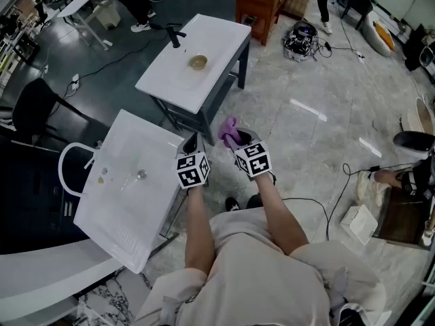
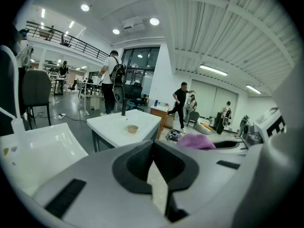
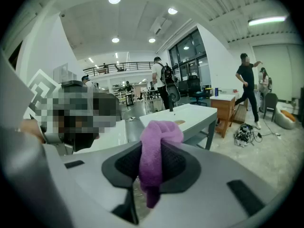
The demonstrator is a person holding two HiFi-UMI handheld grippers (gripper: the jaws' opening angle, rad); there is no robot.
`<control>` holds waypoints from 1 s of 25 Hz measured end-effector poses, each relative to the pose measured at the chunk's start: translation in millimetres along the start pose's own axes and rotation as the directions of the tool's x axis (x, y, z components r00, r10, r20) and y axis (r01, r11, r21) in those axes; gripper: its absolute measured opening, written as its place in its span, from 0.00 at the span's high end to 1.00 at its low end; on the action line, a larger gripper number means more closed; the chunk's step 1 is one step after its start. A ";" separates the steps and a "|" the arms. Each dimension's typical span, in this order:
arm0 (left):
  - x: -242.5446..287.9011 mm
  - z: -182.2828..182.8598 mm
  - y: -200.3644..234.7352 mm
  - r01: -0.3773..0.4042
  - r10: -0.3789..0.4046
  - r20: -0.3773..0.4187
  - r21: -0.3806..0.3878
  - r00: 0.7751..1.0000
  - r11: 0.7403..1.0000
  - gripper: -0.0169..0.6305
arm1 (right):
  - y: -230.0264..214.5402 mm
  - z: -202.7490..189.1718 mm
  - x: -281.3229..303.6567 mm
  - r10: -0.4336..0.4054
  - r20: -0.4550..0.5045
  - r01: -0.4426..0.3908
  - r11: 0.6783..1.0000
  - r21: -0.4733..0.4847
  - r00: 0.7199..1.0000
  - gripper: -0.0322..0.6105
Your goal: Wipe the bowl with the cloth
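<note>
Open hall, pale stone floor (image 1: 326, 80), two white desks.

- Bowl (image 1: 198, 62): small, tan, standing on the far desk (image 1: 221, 36), well apart from both tongs.
- Cloth (image 1: 228, 130): purple and bunched, clenched in the right tongs (image 1: 236, 141), with a tail hanging below the jaws.
- Left tongs (image 1: 192, 141): pressed together, nothing between.
- Step, as judged: approach with the cloth in grip; wiping not yet begun.
- Next move calls for reaching the far desk and setting the cloth into the bowl, with the left tongs perhaps steadying its rim.
</note>
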State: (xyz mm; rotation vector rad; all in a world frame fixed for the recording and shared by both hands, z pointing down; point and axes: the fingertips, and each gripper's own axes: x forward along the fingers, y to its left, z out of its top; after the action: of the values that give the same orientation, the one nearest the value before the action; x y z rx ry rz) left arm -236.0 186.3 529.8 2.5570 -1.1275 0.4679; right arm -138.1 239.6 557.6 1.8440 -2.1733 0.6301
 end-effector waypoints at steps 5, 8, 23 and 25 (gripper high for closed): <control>0.1 -3.0 -1.3 0.003 -0.003 -0.006 0.004 1.000 1.000 0.96 | -0.4 1.1 0.5 0.014 0.001 -0.014 1.000 -0.004 1.000 0.82; 0.4 -7.6 -4.3 0.011 -0.011 -0.019 0.007 1.000 1.000 0.96 | -2.6 1.3 -0.5 0.010 -0.001 -0.010 1.000 -0.009 1.000 0.82; 29.5 -6.4 10.2 -0.027 0.027 -0.042 0.002 0.999 1.000 0.96 | -26.9 5.3 21.3 0.060 0.040 -0.064 0.993 0.101 0.997 0.81; 40.1 -4.1 11.1 -0.032 0.032 -0.047 0.000 0.998 1.000 0.96 | -33.9 8.7 29.2 0.072 0.034 -0.075 0.993 0.091 0.997 0.81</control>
State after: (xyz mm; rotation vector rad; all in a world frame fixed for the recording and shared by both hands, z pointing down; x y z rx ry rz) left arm -219.5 154.7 551.7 2.5170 -1.1527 0.5318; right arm -109.6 205.8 568.6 1.8370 -2.2769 0.7328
